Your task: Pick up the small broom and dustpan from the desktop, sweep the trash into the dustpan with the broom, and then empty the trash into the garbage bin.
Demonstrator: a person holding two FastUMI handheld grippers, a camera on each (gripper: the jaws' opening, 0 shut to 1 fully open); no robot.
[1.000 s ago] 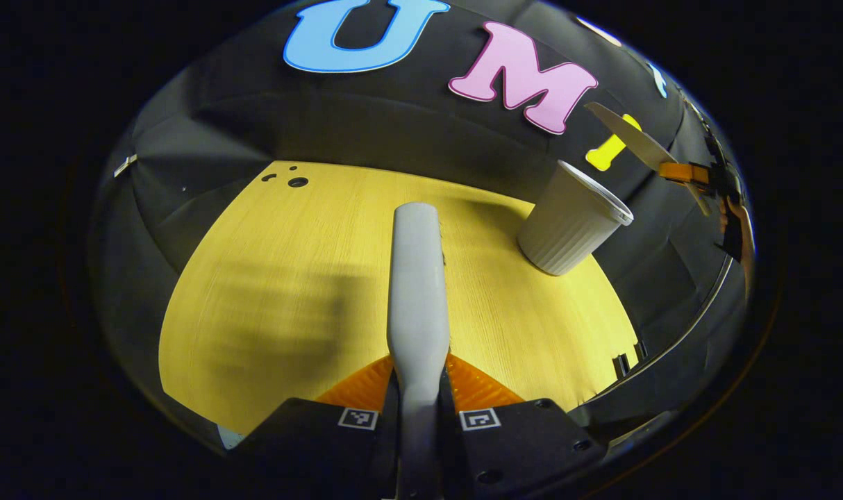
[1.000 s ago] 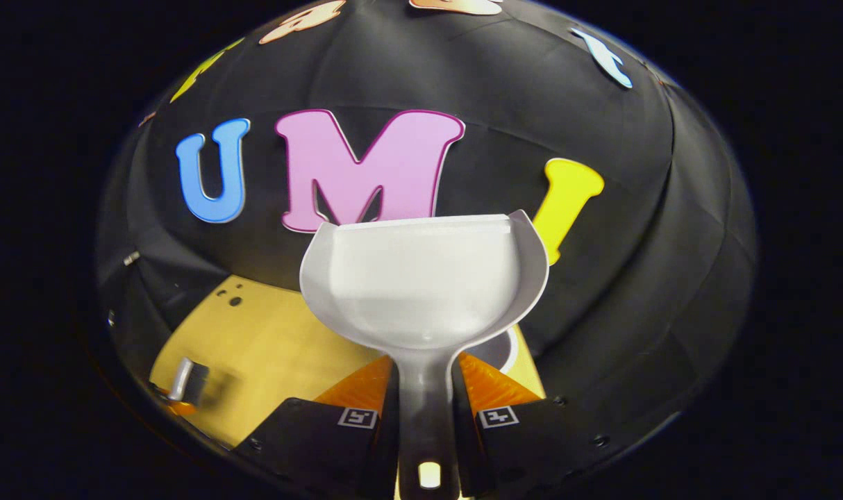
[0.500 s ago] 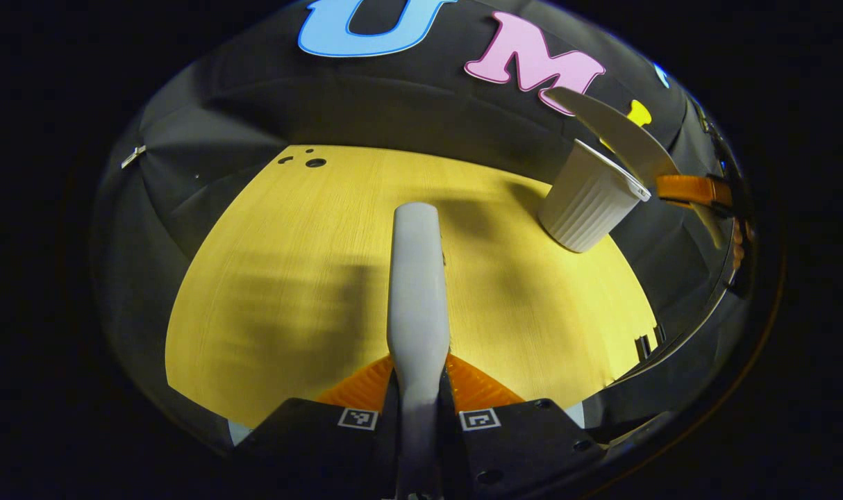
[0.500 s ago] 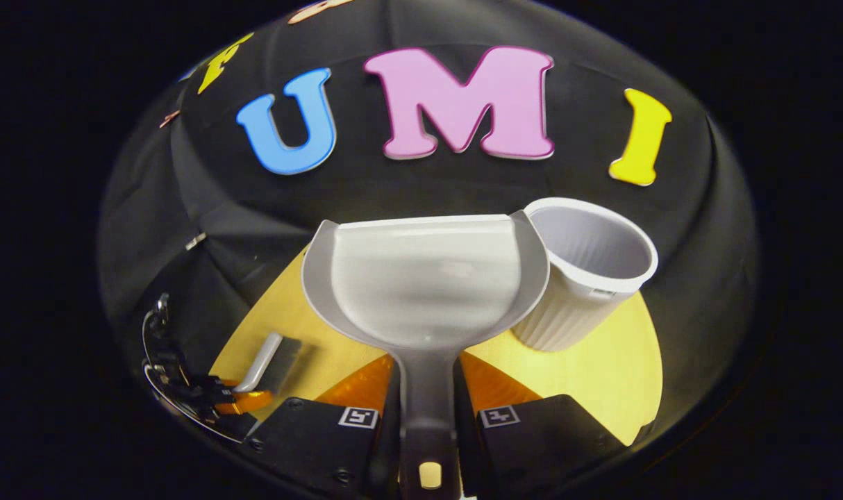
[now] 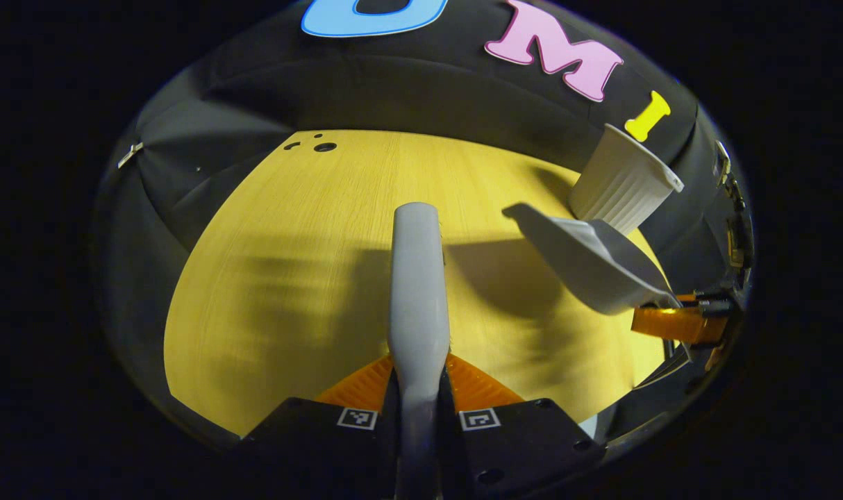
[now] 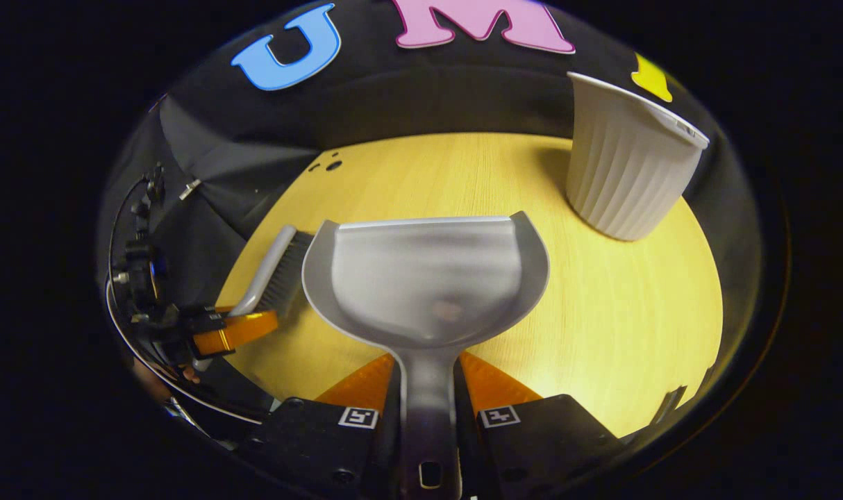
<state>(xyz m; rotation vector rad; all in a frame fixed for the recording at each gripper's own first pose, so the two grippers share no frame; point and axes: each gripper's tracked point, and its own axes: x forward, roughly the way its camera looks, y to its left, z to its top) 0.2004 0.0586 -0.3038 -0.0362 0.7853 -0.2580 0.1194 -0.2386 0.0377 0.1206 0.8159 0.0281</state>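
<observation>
My left gripper point(image 5: 419, 389) is clamped on the broom point(image 5: 417, 292) handle; my right gripper point(image 6: 428, 396) pinches the dustpan point(image 6: 425, 278) handle, pan held above the surface point(image 6: 623, 298). The garbage bin point(image 6: 626, 173), a ribbed white cup, stands beyond the dustpan's right corner. No trash visible in pan. Judgement: lower both tools flat, lip kept level. Wooden surface, black cloth wall behind the bin.

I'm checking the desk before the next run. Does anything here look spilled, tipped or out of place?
Nothing stands out. The ribbed cup stands upright on the desk, with no debris visible. The left tongs grip the broom; the right tongs grip the dustpan.
</observation>
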